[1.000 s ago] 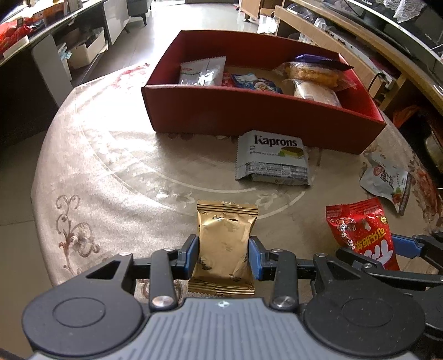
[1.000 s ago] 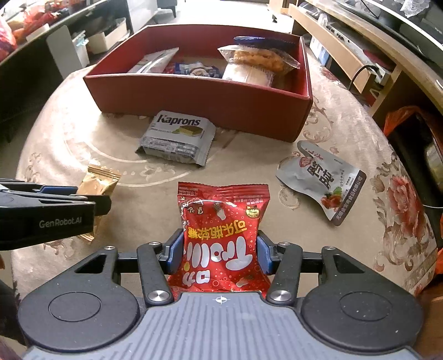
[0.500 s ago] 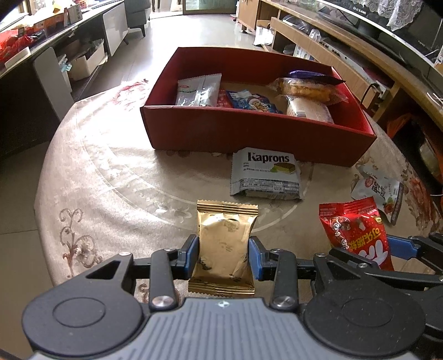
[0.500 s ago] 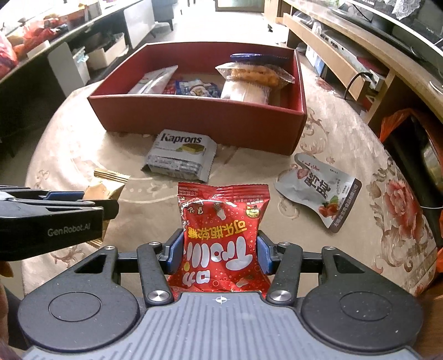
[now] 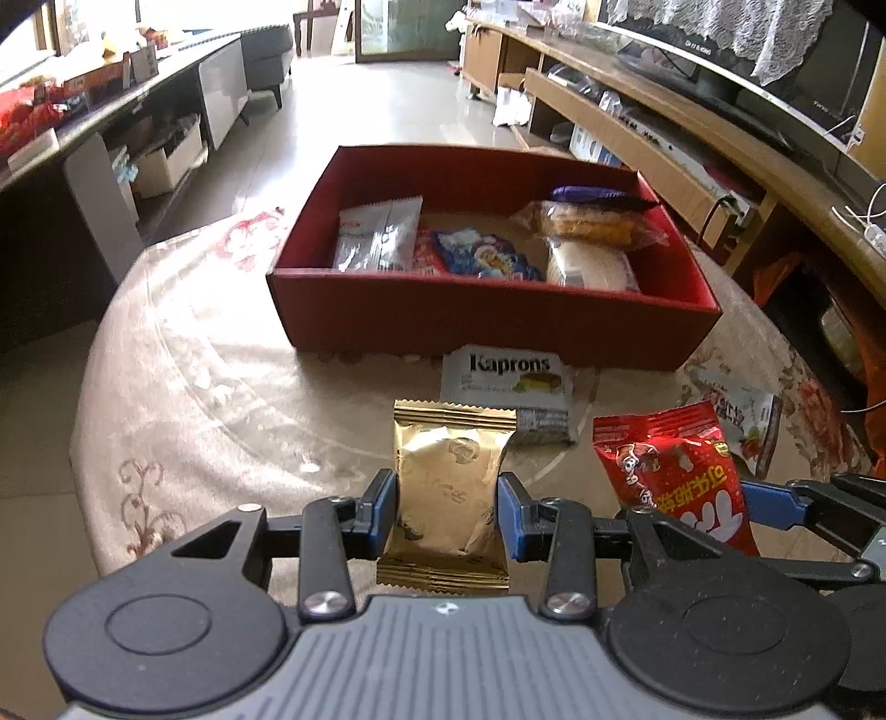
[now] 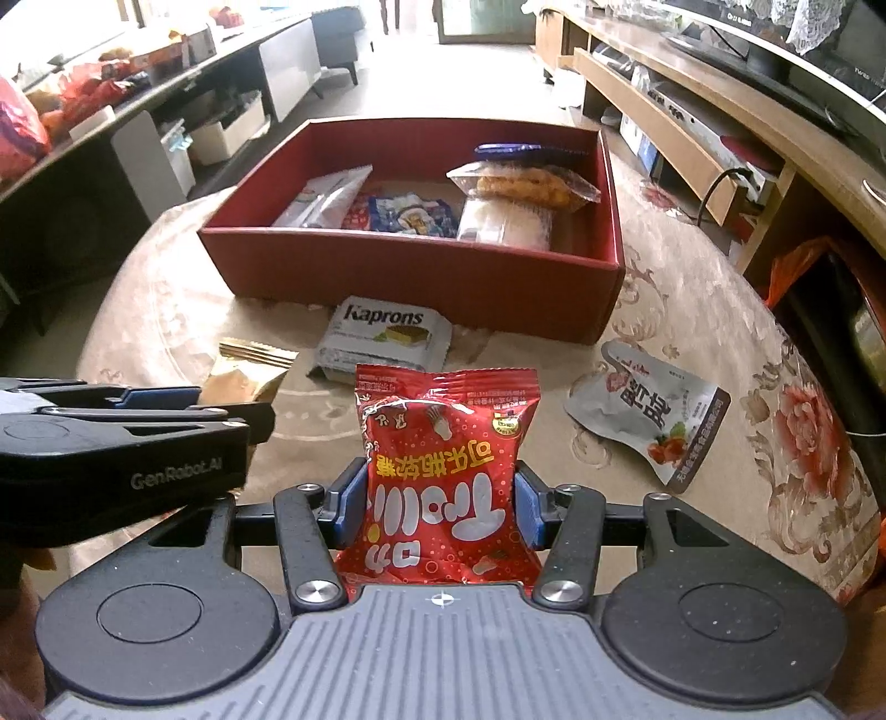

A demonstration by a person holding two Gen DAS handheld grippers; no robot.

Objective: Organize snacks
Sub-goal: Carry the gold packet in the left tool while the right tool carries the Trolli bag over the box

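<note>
pinching a gold snack packet [image 5: 447, 493], the left hand-held gripper [image 5: 447, 512] hangs above the counter [image 5: 221, 387]; the right hand-held gripper [image 6: 441, 507] pinches a red snack bag [image 6: 443, 471], near the red box [image 6: 415, 266].

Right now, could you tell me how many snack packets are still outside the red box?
4: gold packet in the left tool, red packet in the right tool, Kaprons pack and grey pouch on the table.

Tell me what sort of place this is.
Most likely a home living room. A round table under a flowered cloth holds a red box of snacks. A long low wooden TV stand with a television runs along one wall, and a sofa stands farther back.
</note>
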